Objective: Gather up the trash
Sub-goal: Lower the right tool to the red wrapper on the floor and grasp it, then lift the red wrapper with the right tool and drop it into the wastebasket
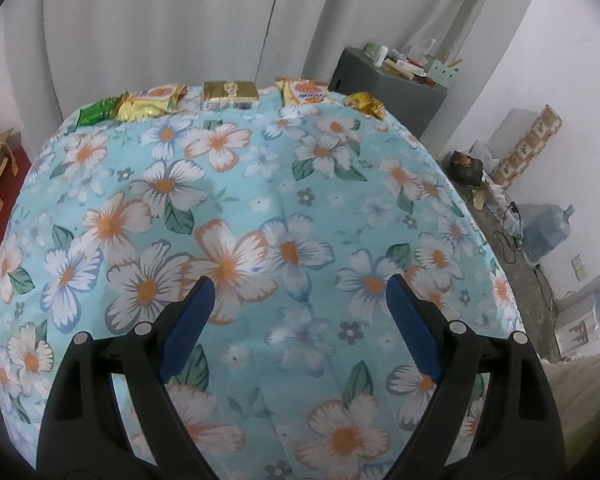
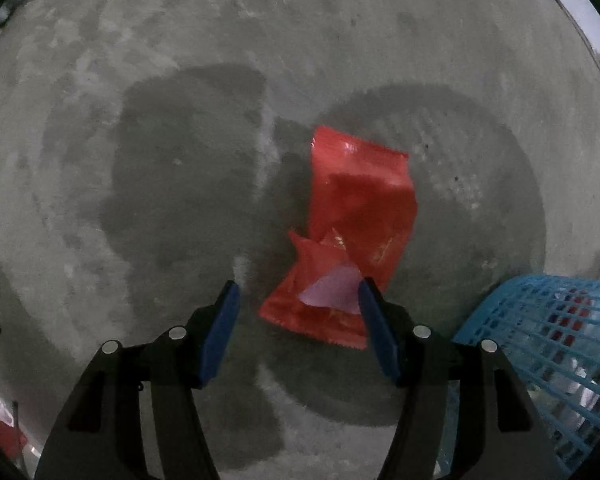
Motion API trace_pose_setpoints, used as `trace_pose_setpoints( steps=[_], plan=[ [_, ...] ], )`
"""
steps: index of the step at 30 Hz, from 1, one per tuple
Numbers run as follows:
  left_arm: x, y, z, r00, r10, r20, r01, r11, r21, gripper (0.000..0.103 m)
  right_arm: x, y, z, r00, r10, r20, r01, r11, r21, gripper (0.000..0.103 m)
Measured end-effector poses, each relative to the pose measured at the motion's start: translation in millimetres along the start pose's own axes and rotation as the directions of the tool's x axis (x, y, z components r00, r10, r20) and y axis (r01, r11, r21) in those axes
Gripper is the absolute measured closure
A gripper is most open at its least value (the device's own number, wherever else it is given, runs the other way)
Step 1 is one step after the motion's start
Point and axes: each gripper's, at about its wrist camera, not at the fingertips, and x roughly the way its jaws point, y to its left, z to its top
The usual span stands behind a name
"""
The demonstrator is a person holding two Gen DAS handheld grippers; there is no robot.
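In the right wrist view a crumpled red wrapper [image 2: 360, 200] lies on the grey concrete floor [image 2: 140, 160]. My right gripper [image 2: 299, 284] points straight down over it, open, and the wrapper's torn lower end lies between the blue pads, close to the right fingertip [image 2: 370, 300]. In the left wrist view my left gripper [image 1: 300, 280] stands wide open and empty above a floral tablecloth [image 1: 260, 200]. Along the cloth's far edge lie a green wrapper [image 1: 96, 112], a yellow packet [image 1: 152, 102], a gold box [image 1: 230, 94], another yellow packet [image 1: 304, 92] and a small gold wrapper [image 1: 366, 104].
A blue mesh basket [image 2: 540, 320] with some items inside stands at the lower right, beside my right gripper. Past the table are a grey cabinet [image 1: 388, 88] with clutter on top, a red paper bag [image 1: 0, 176] on the left and a water jug [image 1: 548, 232] on the right.
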Motion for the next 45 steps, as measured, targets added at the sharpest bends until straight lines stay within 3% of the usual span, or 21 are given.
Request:
trace_pose_setpoints(
  steps=[1, 14, 20, 24, 26, 29, 31, 33, 35, 37, 38, 41, 43, 45],
  plan=[
    [1.1, 2.3, 0.5, 1.0, 0.0, -0.002, 0.0, 1.0, -0.007, 0.02, 1.8, -1.3, -1.1, 1.0, 0.002, -0.002, -0.002, 1.0, 0.007, 0.056],
    [-9.3, 18.6, -3.6, 0.999, -0.022, 0.024, 0.023, 0.999, -0.047, 0.02, -24.9, -21.4, -16.2, 0.995, 0.086, 0.047, -0.089, 0.994, 0.062, 0.097],
    [-22.1, 15.4, -5.5, 0.993, -0.089, 0.072, 0.092, 0.995, -0.043, 0.02, -107.1, -21.5, -44.0, 0.966, 0.232, 0.118, -0.227, 0.972, -0.056, 0.099],
    [-35.2, 15.4, -9.5, 0.982, -0.153, 0.112, 0.16, 0.985, -0.057, 0.02, -201.5, -35.2, -89.3, 0.918, 0.338, 0.209, -0.296, 0.932, -0.208, 0.099],
    [-44.5, 17.0, -14.8, 0.978, -0.162, 0.131, 0.17, 0.984, -0.06, 0.02, -253.0, -60.5, -124.9, 0.893, 0.342, 0.294, -0.257, 0.921, -0.292, 0.099],
    [-54.4, 20.3, -21.2, 0.974, -0.174, 0.144, 0.186, 0.98, -0.075, 0.02, -307.4, -95.2, -170.7, 0.87, 0.271, 0.412, -0.122, 0.928, -0.353, 0.099],
    [-61.9, 20.7, -25.9, 0.97, -0.191, 0.153, 0.205, 0.975, -0.084, 0.02, -320.1, -120.5, -190.5, 0.87, 0.169, 0.463, 0.003, 0.937, -0.348, 0.098],
    [-69.8, 18.5, -31.0, 0.965, -0.206, 0.164, 0.221, 0.972, -0.081, 0.02, -316.0, -139.0, -192.3, 0.886, 0.116, 0.45, 0.046, 0.942, -0.334, 0.098],
    [-79.5, 13.8, -38.0, 0.962, -0.21, 0.177, 0.226, 0.972, -0.07, 0.02, -294.8, -150.0, -193.5, 0.903, 0.07, 0.424, 0.079, 0.943, -0.324, 0.097],
    [-89.0, 8.7, -46.2, 0.962, -0.209, 0.178, 0.223, 0.973, -0.065, 0.02, -268.0, -155.0, -189.2, 0.916, 0.017, 0.401, 0.128, 0.935, -0.331, 0.089],
    [-93.6, 6.2, -51.4, 0.961, -0.212, 0.175, 0.227, 0.972, -0.066, 0.02, -244.6, -152.5, -184.9, 0.933, -0.008, 0.359, 0.144, 0.924, -0.354, 0.088],
    [-104.3, 1.9, -66.1, 0.965, -0.216, 0.15, 0.23, 0.97, -0.081, 0.02, -209.1, -154.7, -192.9, 0.97, -0.018, 0.241, 0.099, 0.939, -0.328, 0.075],
    [-113.3, -1.9, -75.8, 0.964, -0.222, 0.144, 0.235, 0.969, -0.08, 0.02, -219.9, -172.4, -198.7, 0.969, 0.073, 0.237, -0.011, 0.967, -0.254, 0.052],
    [-122.0, -7.7, -83.9, 0.964, -0.212, 0.158, 0.223, 0.973, -0.054, 0.02, -241.2, -184.1, -207.2, 0.951, 0.131, 0.28, -0.073, 0.975, -0.208, 0.037]
  ],
)
